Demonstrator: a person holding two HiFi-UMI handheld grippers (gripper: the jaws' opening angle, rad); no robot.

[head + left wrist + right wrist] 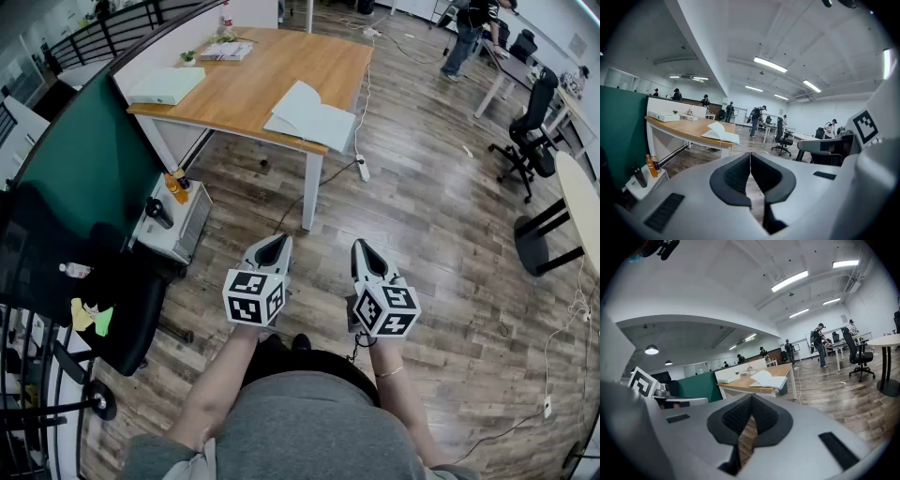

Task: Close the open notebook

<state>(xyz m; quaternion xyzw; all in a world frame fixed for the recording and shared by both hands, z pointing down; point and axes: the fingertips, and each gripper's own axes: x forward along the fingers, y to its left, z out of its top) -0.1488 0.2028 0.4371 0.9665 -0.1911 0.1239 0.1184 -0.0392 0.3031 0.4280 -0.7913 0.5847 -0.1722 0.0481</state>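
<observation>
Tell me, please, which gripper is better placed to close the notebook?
Probably right, marginally: the right gripper points almost straight at the notebook; the left gripper aims slightly beside it. Both are shut and far off.

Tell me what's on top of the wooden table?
On the wooden table lie an open notebook near the front corner, a pale flat box at the left edge, books and a small plant farther back. Anything beneath the notebook is covered.

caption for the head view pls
Left gripper and right gripper, shut and empty, short of the open notebook on the desk.
</observation>
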